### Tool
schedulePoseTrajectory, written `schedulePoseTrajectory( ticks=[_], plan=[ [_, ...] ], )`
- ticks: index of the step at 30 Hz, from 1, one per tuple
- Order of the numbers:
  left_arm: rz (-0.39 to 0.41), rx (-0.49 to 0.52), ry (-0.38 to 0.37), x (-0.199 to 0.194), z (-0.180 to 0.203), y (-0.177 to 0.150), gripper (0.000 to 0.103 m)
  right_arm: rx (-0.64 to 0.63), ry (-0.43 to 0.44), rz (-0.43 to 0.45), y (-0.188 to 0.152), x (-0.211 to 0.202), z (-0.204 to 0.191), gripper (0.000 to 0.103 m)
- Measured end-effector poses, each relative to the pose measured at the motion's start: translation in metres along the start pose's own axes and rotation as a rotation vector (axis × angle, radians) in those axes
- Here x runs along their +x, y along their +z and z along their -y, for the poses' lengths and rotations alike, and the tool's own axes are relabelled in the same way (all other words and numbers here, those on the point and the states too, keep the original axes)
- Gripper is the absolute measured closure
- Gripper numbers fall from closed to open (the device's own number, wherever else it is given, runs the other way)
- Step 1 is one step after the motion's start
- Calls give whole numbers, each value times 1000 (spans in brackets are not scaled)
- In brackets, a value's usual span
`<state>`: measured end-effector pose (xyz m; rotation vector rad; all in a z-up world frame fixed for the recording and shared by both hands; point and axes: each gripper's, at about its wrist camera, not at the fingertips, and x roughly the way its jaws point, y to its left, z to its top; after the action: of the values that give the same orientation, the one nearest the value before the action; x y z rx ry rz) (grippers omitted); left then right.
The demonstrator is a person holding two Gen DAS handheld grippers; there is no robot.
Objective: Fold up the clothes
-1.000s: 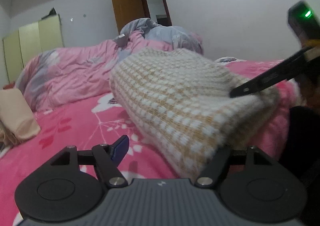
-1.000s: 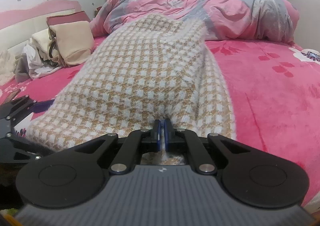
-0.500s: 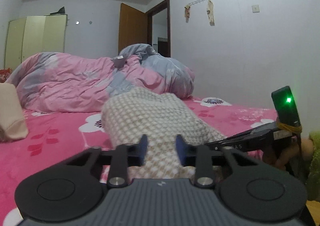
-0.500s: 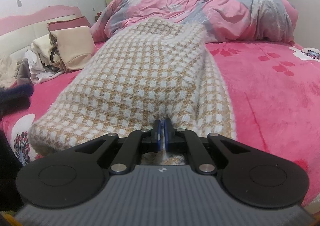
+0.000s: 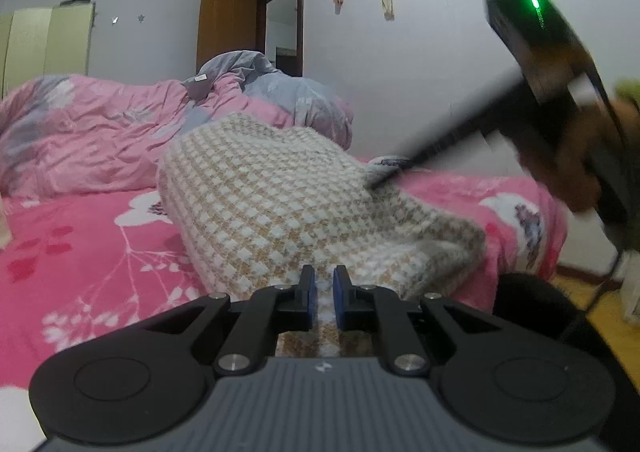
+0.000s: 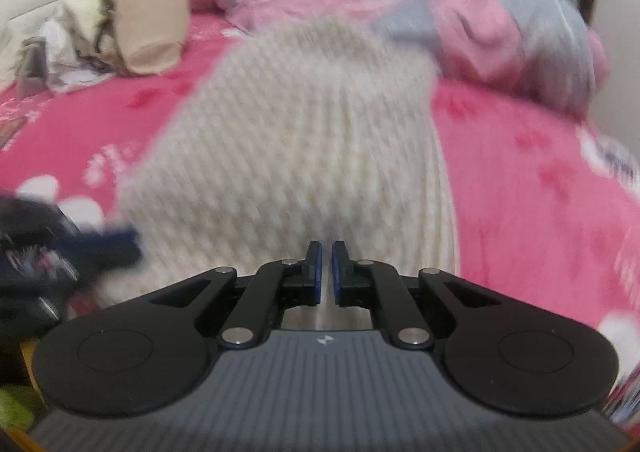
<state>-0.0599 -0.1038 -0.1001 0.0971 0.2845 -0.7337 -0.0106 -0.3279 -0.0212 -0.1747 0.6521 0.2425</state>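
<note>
A cream and tan checked knit garment (image 5: 260, 192) lies lengthwise on the pink floral bed (image 5: 80, 252). My left gripper (image 5: 324, 286) is at its near edge, jaws almost together with the knit pinched between them. In the left wrist view my right gripper (image 5: 376, 182) comes in from the upper right, its tip on the garment's right side. The right wrist view is blurred. There the right gripper (image 6: 326, 272) shows a narrow gap with the garment (image 6: 288, 124) in it, and the left gripper (image 6: 116, 240) is a dark smear at the left.
A crumpled pink and grey duvet (image 5: 80, 132) is heaped at the far side of the bed. A beige bag (image 6: 148, 24) and loose clothes sit by the headboard. A wardrobe (image 5: 48, 40) and a brown door (image 5: 224, 24) stand behind. The bed edge drops to yellow floor (image 5: 608, 312).
My left gripper went from wide open to closed on the garment's near edge. The right gripper rose, and its jaws now show a slightly wider gap.
</note>
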Motion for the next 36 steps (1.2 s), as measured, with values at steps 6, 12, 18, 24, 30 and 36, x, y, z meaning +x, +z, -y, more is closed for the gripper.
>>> schedulePoseTrajectory(
  ticks=[6,12,18,24,30,36],
  plan=[
    [38,-45,-16,-3,-4,-8,93,-137,23,91,75,32,-32,98],
    [58,-66,-35,0,-9,-11,93,-132,2,10,77,109,-25,100],
    [63,-107,-56,-2,-16,-12,92,-108,23,-38,89,136,-21,98],
    [80,-89,-39,-1,-16,-14,92,4,97,-53,99,173,-11,98],
    [84,-100,-50,-1,-20,-13,92,54,120,-69,108,194,-9,99],
    [80,-149,-69,-4,-26,-15,92,-12,57,3,120,164,-23,98]
  ],
)
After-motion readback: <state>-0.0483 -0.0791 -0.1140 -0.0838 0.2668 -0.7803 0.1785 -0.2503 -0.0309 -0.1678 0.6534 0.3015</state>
